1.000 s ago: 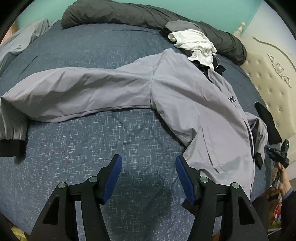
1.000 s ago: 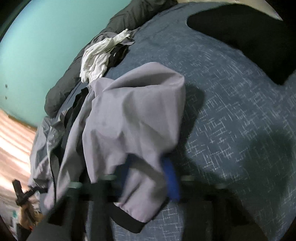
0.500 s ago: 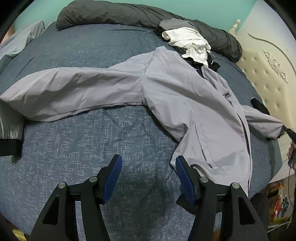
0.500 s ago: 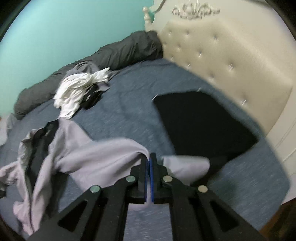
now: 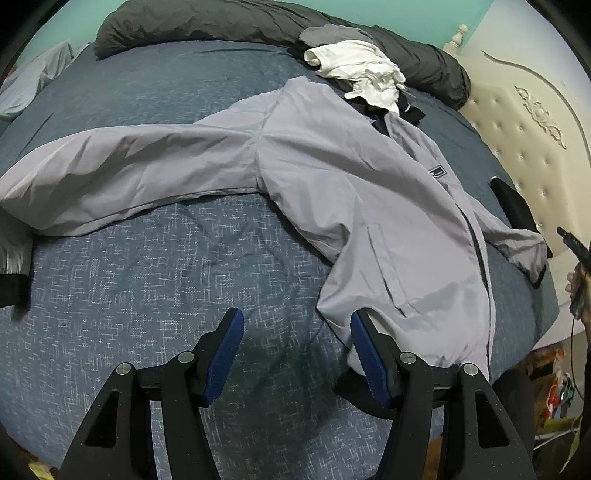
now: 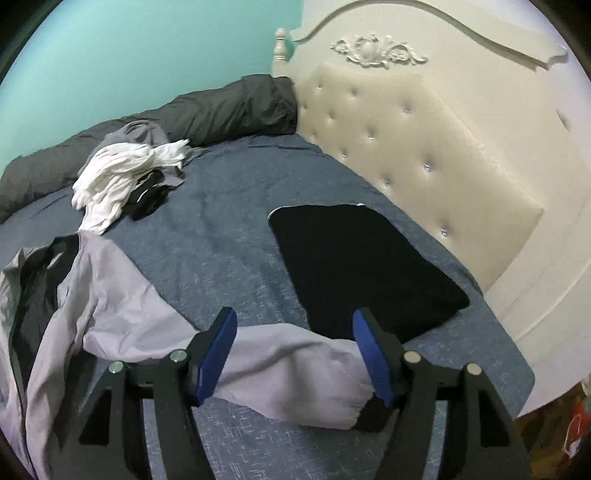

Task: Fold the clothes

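Observation:
A light grey jacket (image 5: 354, 192) lies front-up on the blue bedspread (image 5: 147, 288), one sleeve stretched far to the left, the other (image 6: 288, 365) pulled out to the right. My left gripper (image 5: 297, 347) hovers open over bare bedspread just left of the jacket's hem corner, holding nothing. My right gripper (image 6: 293, 349) is opening above the right sleeve, which lies loose on the bed below its jaws, black cuff (image 6: 371, 415) by the right finger. The pads do not press on the sleeve.
A pile of white (image 6: 118, 173) and black clothes lies near the jacket's collar. A dark grey duvet roll (image 5: 258, 22) runs along the bed's far side. A black folded garment (image 6: 362, 266) rests near the cream tufted headboard (image 6: 424, 155). A hand (image 5: 578, 291) shows at the right edge.
My right gripper lifted the right sleeve, drew it outward to the right, then opened and let it drop onto the bed. The left gripper stayed open, drifting slightly.

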A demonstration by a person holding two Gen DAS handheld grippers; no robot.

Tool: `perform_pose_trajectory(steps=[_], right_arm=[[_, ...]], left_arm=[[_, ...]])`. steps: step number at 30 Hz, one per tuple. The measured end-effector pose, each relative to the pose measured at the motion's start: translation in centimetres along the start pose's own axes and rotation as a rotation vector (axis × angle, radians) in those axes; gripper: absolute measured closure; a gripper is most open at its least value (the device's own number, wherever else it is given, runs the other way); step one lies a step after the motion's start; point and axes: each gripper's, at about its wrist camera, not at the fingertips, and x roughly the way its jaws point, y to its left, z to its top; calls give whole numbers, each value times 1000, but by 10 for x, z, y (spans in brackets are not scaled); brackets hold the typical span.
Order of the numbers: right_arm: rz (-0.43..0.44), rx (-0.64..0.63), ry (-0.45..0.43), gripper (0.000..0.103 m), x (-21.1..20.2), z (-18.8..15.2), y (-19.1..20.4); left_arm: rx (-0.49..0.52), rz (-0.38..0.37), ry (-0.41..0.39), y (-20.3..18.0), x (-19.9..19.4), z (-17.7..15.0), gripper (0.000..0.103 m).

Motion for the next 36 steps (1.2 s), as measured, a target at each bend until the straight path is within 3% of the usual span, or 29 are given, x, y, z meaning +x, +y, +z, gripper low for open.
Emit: perform_pose_trajectory(steps=[2,4,6,11,17,22,24,28,30,36], right_arm=[[112,38,31,36,0,0,-3],[169,30,55,36,0,-4,5],[244,11,91,36,-1,-13,22],[449,-46,231,36,-4,-53,80],[588,-108,302,36,-26,-87,137],[645,-189,354,36,-42,-110,174],[671,-204,371,36,-48,-117,186],[701,-225,389,36,-58,-126,206],[708,-228,392,36,-62,-130,213],[711,-231,394,36,-69,-135,219]], left_arm=[[12,-6,11,-6,2,-3,39],[26,-24,34,-14,8,-8,37],[44,-31,56,-24,15,-13,31],[67,-65,120,-45,34,-28,31],[70,-109,152,-64,49,-45,30],[24,-153,147,-68,59,-52,31],[21,-159,140,-71,62,-53,40],[25,-164,139,-75,66,-55,74],[42,-157,130,-80,64,-57,84],[105,-141,57,-86,28,-58,89]])
